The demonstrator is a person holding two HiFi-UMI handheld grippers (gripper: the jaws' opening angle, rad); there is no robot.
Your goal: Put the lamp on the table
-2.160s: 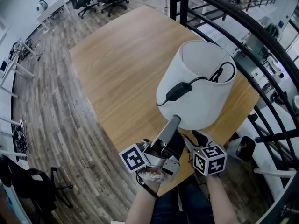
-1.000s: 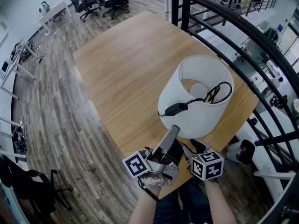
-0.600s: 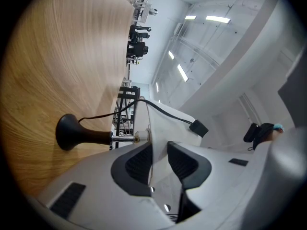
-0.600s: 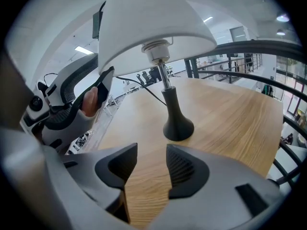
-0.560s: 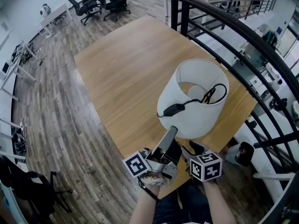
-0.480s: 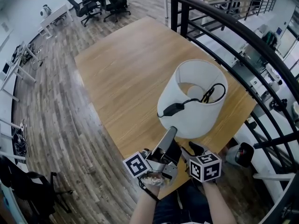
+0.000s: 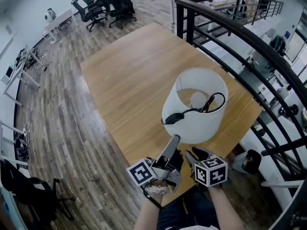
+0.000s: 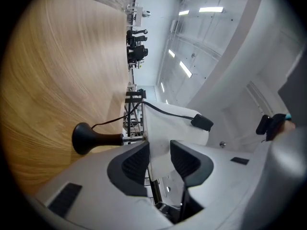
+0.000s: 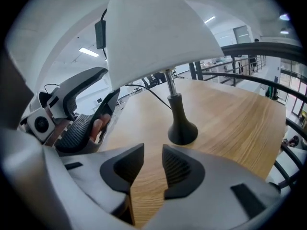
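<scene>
Lamp [image 7: 192, 123] stands on the table [image 7: 129, 75], towards its near right edge, railing [image 7: 225, 25] beyond on the right

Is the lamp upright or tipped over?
Upright: the lamp has its black base flat on the table, stem vertical, shade on top.

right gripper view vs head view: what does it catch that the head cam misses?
Only right gripper view: the lamp's black base and stem, standing upright on the table.
Only head view: the bulb down inside the shade's open top, the floor, office chairs.
Both: shade, cord switch, table, railing.
</scene>
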